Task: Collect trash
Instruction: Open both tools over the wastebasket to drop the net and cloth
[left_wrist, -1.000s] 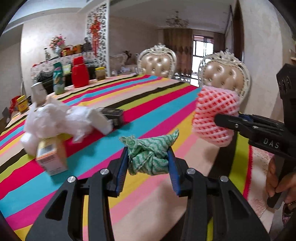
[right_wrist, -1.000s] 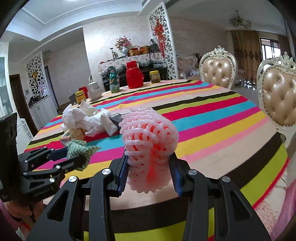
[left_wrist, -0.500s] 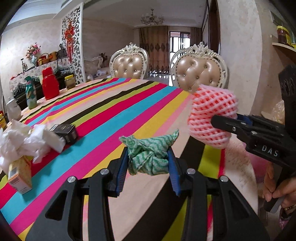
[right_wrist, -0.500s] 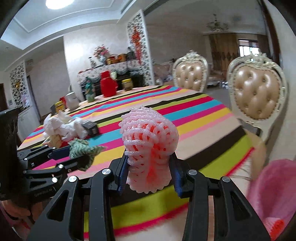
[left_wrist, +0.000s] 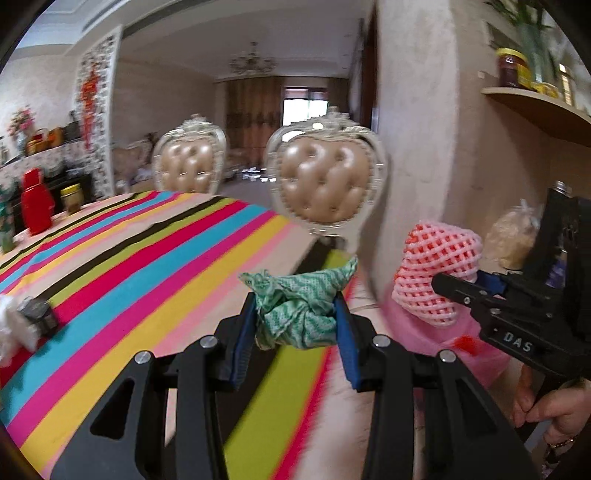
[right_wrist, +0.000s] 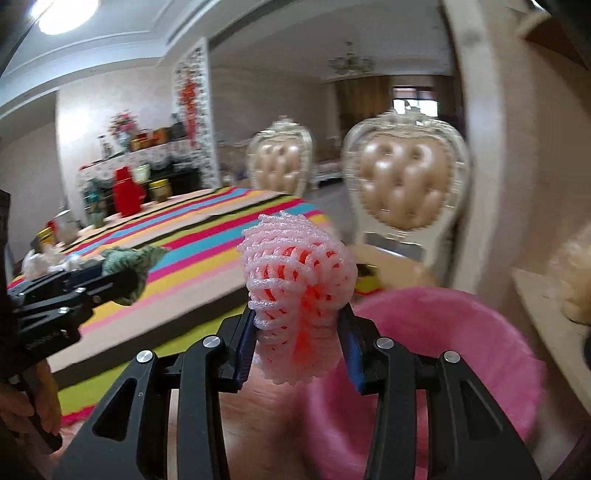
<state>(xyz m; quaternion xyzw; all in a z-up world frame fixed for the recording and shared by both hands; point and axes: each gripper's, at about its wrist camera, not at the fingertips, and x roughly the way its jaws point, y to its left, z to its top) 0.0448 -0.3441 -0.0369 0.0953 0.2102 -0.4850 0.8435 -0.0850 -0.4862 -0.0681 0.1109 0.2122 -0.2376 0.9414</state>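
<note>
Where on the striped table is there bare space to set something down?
The striped tablecloth is bare across its middle and near side, from the two tufted chairs back toward the near edge. Crowded spots: the far end with the red jug and jar, and the left edge with white crumpled trash and a small dark box.

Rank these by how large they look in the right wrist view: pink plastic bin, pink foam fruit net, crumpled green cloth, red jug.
1. Pink plastic bin
2. Pink foam fruit net, enlarged by nearness to the camera
3. Crumpled green cloth
4. Red jug; looks about the cloth's size, order unsure
</note>
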